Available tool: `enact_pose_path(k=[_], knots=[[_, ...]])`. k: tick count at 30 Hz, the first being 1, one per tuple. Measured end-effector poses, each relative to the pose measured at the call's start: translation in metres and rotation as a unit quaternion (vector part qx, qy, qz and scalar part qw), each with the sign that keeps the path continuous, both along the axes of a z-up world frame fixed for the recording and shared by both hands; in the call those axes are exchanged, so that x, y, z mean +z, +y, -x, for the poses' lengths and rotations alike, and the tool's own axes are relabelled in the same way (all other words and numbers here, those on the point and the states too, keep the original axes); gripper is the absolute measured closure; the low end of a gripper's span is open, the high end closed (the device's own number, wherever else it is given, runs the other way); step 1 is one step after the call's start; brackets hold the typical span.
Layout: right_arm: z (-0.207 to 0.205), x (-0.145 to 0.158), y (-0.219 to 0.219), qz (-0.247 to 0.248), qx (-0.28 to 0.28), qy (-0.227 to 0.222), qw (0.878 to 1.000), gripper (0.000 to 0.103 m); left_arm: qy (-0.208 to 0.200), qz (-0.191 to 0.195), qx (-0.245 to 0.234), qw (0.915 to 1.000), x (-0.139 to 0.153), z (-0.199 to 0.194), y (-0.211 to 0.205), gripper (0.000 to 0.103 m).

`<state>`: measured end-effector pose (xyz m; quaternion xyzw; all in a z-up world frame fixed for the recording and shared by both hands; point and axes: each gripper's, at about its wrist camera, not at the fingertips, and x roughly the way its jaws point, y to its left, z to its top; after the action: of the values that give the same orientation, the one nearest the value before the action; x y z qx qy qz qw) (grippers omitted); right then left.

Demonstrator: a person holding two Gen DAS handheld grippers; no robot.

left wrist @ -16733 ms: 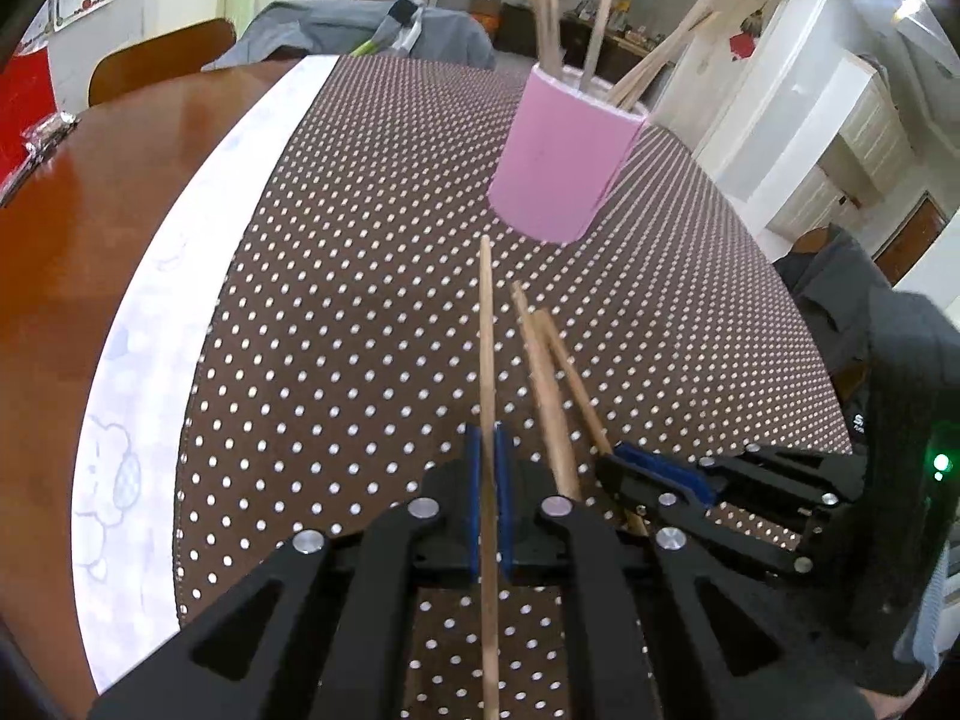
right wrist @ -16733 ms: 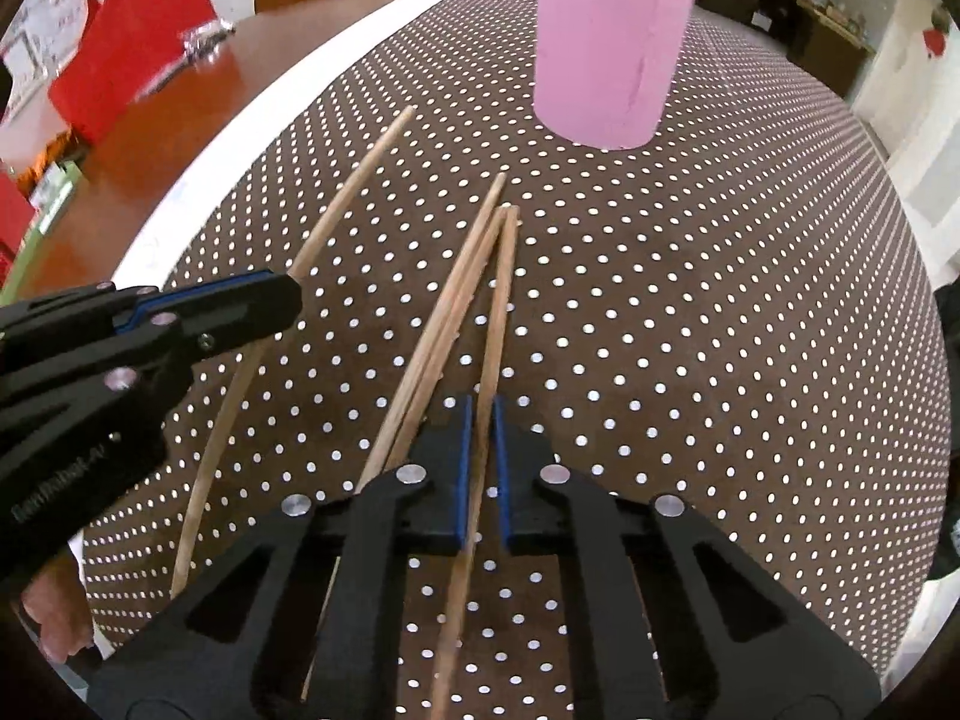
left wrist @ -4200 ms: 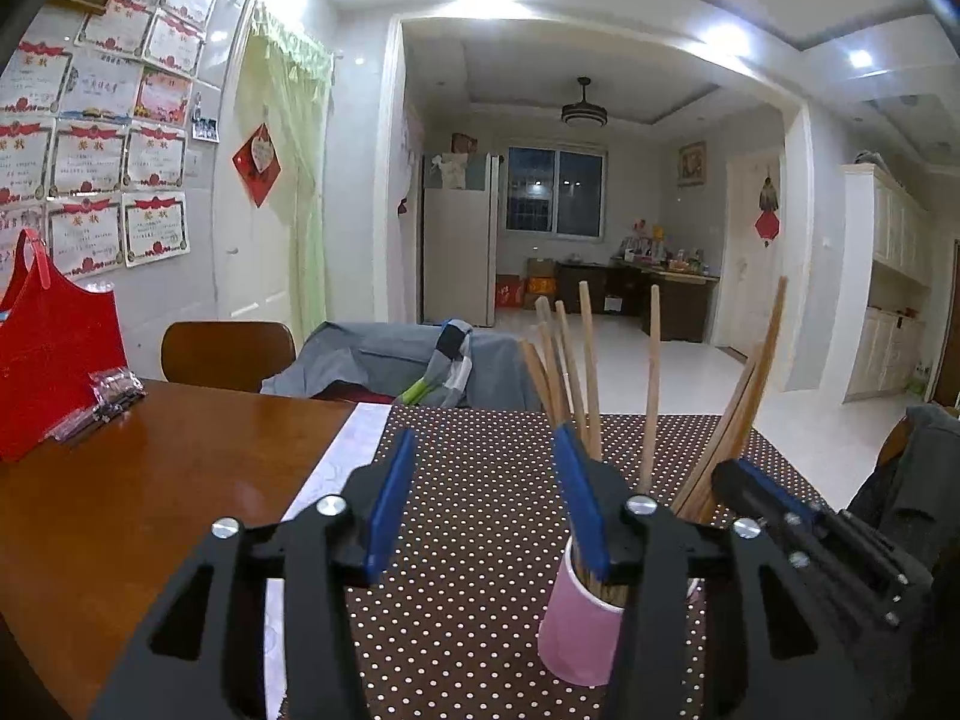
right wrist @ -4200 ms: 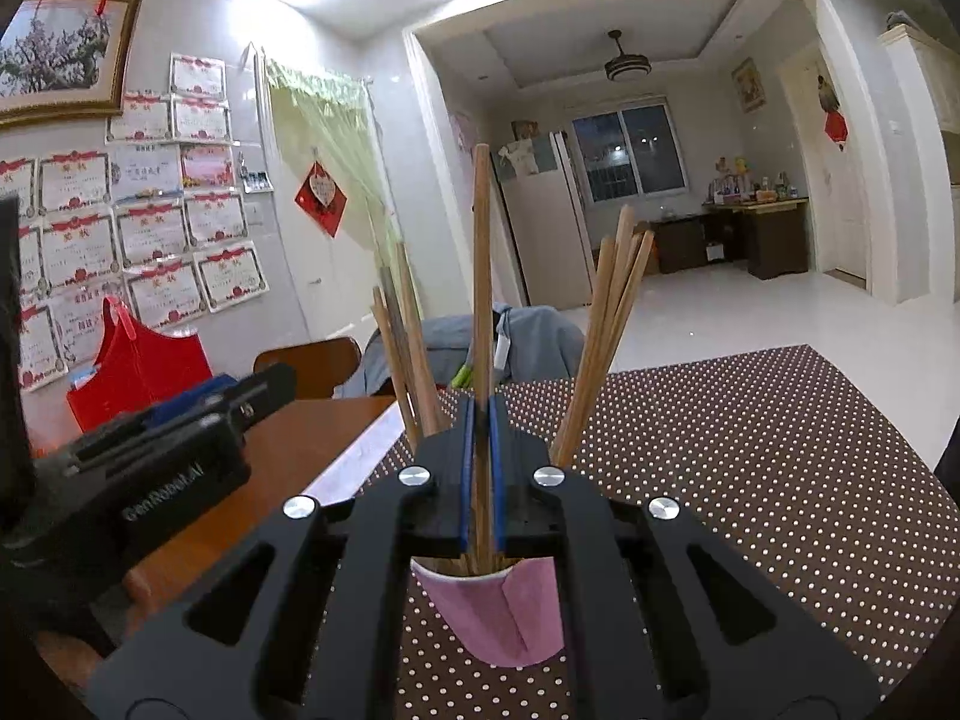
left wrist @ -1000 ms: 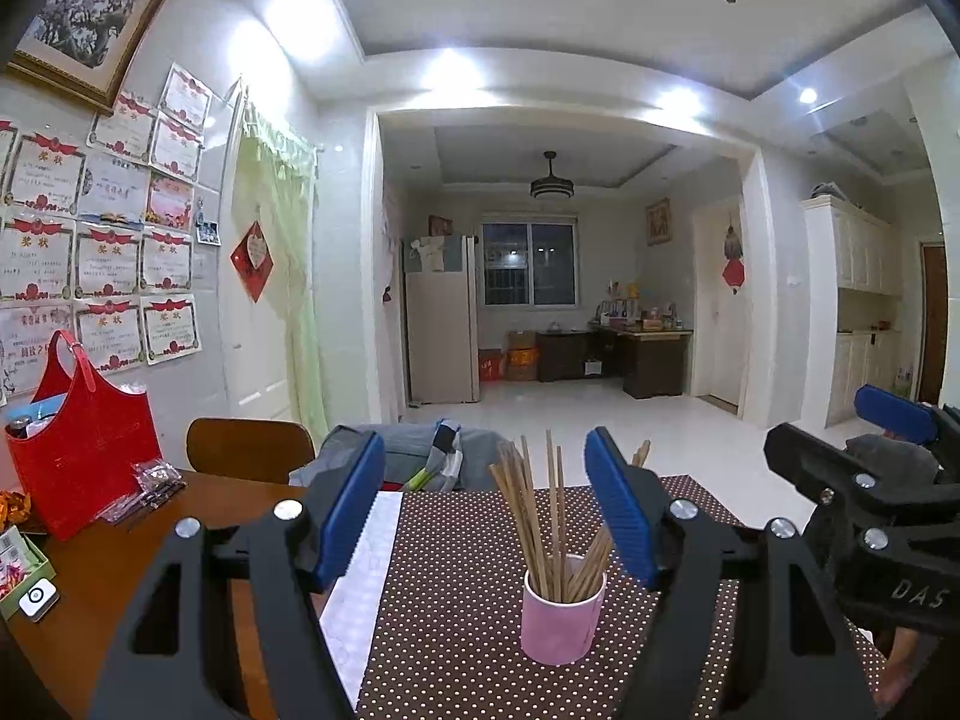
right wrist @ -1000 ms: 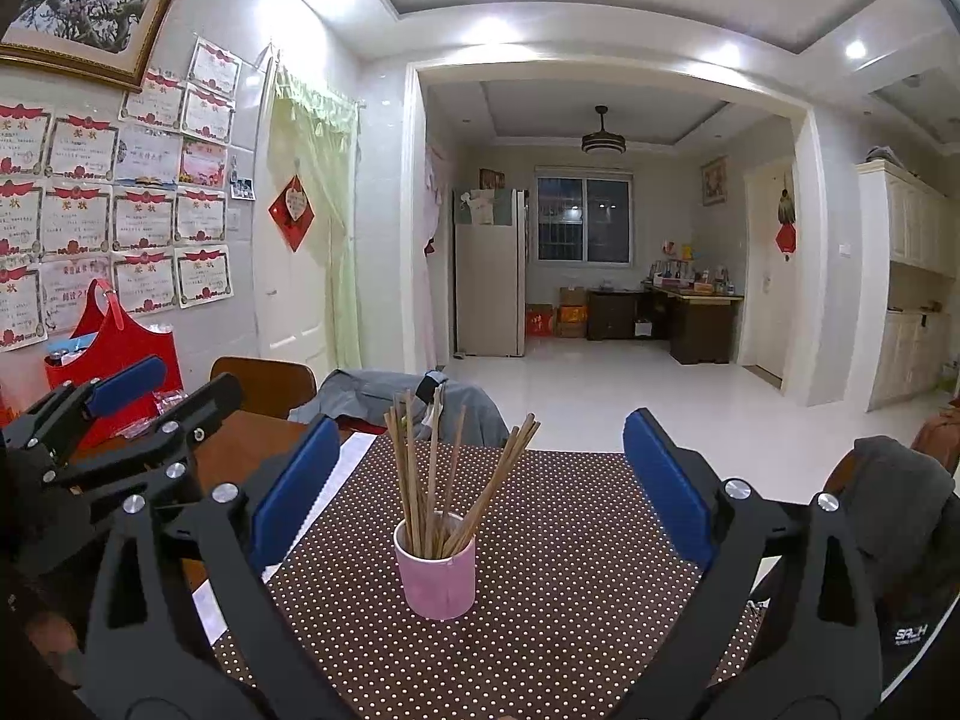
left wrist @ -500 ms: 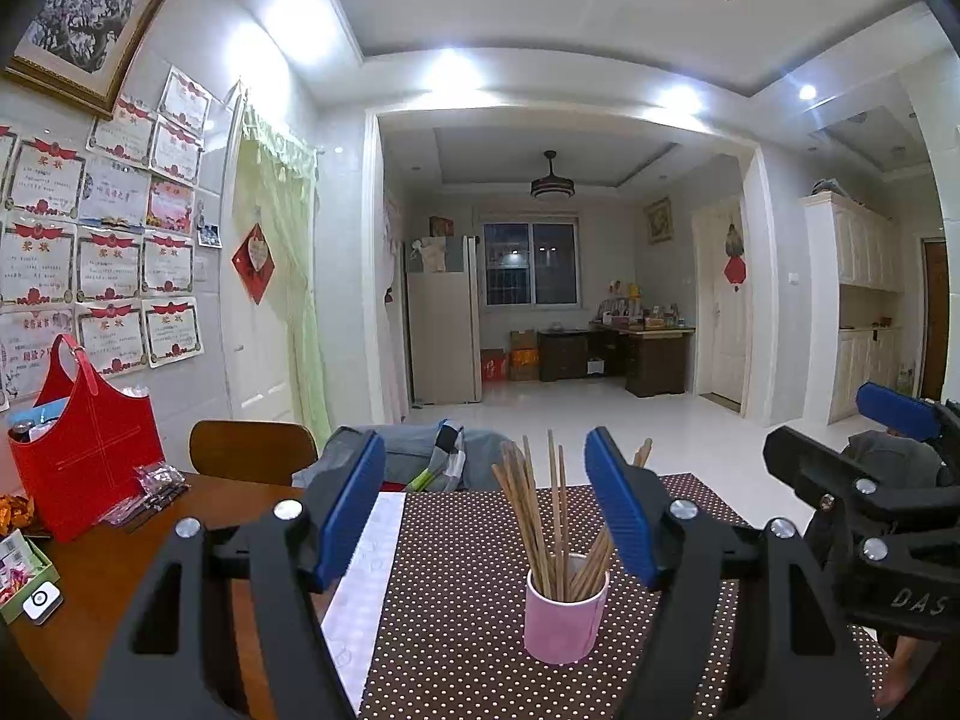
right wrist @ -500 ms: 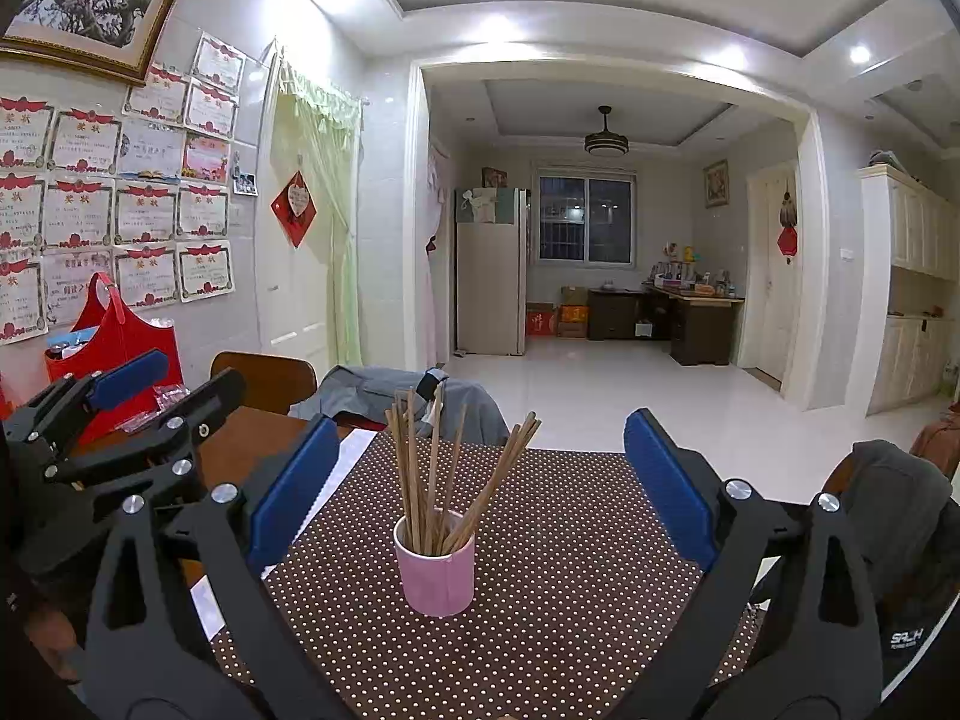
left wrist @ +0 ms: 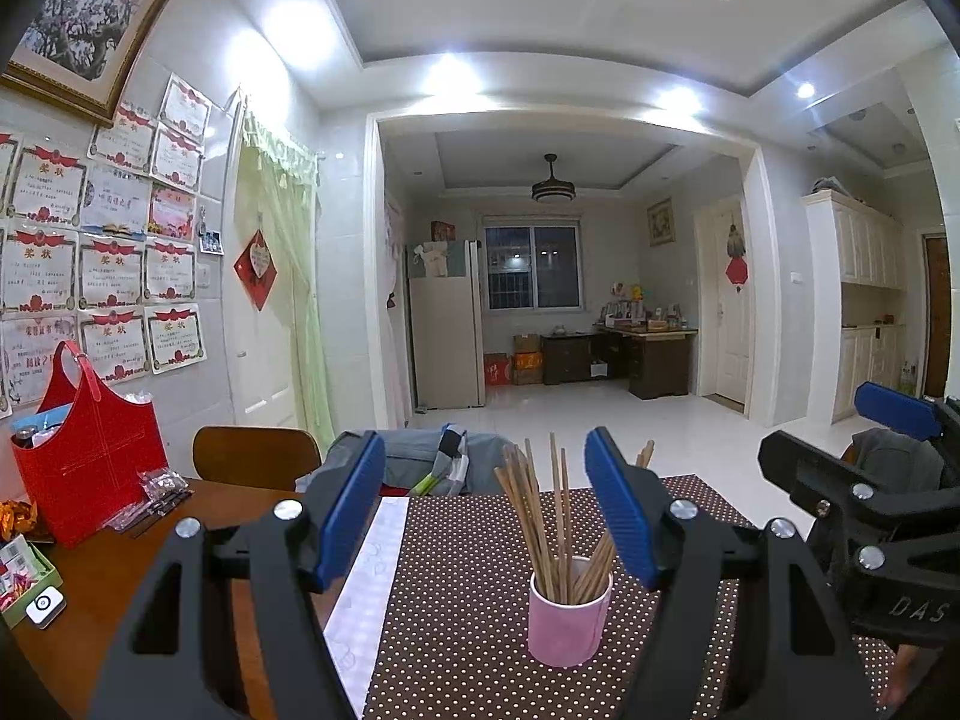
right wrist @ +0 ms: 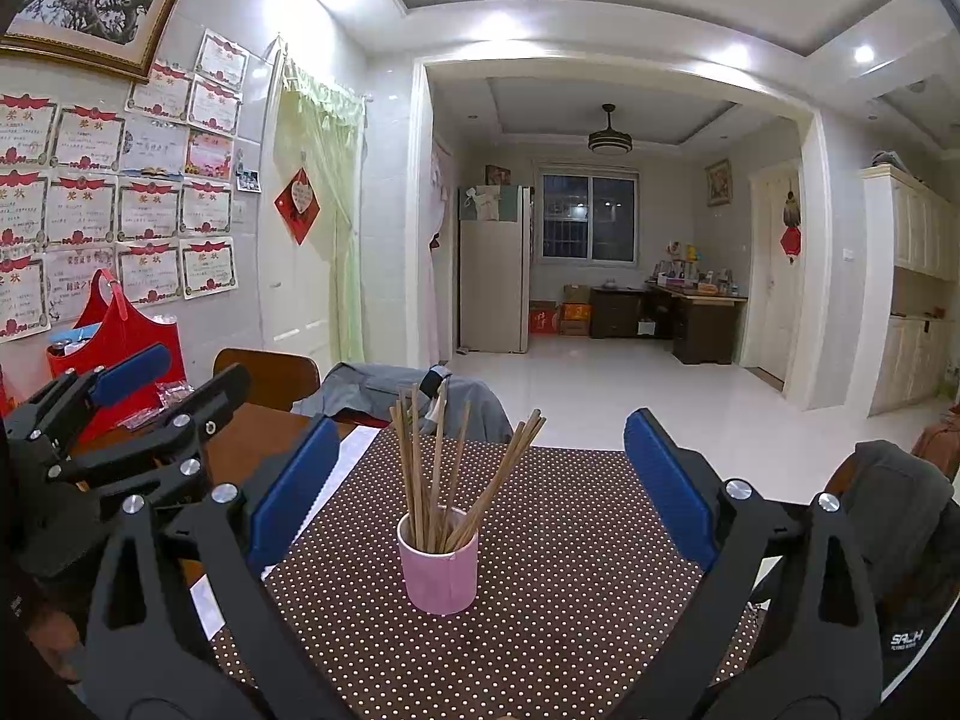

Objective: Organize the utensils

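Both grippers wide and empty: left gripper (left wrist: 486, 510), right gripper (right wrist: 480, 480), low in frame. Beyond them, dead centre on the dotted surface (right wrist: 570, 540), pink cup (right wrist: 438, 564) with chopsticks (right wrist: 438, 468) upright, seemingly all gathered. Roughly equally near both.

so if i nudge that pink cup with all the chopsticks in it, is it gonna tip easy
Probably yes. The pink cup looks small and light, while the chopsticks rise well above its rim and splay outward, so it is likely top-heavy. It stands on the dotted cloth, which may grip its base, so a push would more likely tip it than slide it.
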<state>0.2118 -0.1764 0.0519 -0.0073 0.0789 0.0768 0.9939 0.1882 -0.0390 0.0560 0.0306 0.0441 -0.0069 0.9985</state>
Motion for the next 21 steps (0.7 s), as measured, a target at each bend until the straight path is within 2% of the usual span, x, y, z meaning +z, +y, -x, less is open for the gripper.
enact_pose_path(k=[21], knots=[[-0.0003, 0.001, -0.0004, -0.002, 0.0, 0.001, 1.0, 0.009, 0.0, 0.0, 0.0, 1.0, 0.0002, 0.0001, 0.0006, 0.035]])
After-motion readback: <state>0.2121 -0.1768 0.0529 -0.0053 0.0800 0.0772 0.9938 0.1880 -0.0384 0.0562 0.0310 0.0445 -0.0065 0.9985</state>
